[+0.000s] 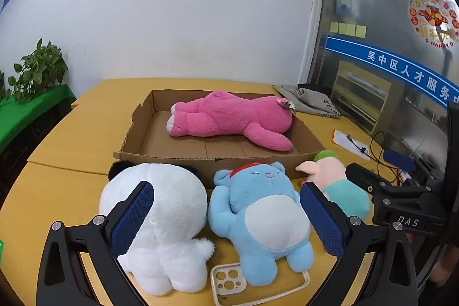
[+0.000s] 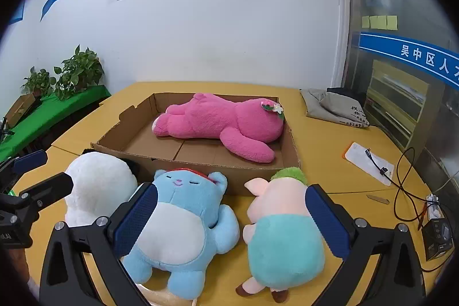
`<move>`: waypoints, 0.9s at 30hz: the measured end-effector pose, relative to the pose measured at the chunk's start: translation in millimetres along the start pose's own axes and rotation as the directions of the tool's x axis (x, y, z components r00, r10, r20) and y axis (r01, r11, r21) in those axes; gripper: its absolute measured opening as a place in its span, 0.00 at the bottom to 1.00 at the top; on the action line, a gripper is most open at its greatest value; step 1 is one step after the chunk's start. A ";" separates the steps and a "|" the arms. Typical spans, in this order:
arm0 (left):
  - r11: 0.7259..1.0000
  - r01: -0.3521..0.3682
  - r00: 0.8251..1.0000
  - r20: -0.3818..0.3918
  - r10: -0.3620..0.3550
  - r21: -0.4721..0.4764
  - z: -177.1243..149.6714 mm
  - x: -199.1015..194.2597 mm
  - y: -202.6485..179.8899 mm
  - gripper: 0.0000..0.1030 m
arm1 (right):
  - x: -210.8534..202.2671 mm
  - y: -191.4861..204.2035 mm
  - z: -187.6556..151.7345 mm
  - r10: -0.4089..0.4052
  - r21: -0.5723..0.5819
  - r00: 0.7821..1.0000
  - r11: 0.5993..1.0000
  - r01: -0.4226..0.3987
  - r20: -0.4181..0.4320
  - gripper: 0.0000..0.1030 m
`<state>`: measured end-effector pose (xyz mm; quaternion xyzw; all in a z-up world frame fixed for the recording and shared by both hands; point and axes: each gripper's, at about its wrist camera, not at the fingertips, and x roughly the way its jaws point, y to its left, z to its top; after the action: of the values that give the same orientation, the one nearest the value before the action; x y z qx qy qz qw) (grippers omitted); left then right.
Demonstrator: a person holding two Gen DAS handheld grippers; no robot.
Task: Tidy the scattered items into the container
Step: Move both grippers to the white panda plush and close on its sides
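A shallow cardboard box lies on the yellow table and holds a big pink plush bear. In front of it lie a white plush, a light blue plush and a pink pig plush in teal clothes. My left gripper is open, low over the white and blue plushes, holding nothing. My right gripper is open over the blue plush and the pig, holding nothing. Each gripper shows in the other's view.
A clear phone case lies partly under the blue plush. A grey cloth bag, a white sheet with cables and a small black box sit at the right. Potted plants stand on a green shelf at left.
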<state>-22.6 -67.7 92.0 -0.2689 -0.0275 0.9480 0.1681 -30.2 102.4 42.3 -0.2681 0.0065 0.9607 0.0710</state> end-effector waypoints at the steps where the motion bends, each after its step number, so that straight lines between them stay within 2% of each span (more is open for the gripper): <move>1: 1.000 -0.004 1.000 0.002 0.004 -0.007 -0.5 -0.2 0.3 1.00 | 0.0 0.2 -0.8 0.000 0.000 1.000 1.000 0.000 -0.001 1.00; 18: 1.000 0.025 0.999 -0.022 -0.025 -0.013 -1.2 9.9 -0.6 1.00 | 1.6 -7.2 -7.5 -0.028 0.013 0.999 1.000 0.028 -0.021 1.00; 27: 0.999 0.017 0.999 -0.034 -0.019 -0.049 -6.0 8.1 18.7 1.00 | 7.9 5.7 -9.9 0.014 0.006 0.999 1.000 -0.014 -0.032 1.00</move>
<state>-31.6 -82.8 80.1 -0.2888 -0.0503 0.9408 0.1705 -32.6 97.4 29.6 -0.2833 0.0123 0.9567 0.0649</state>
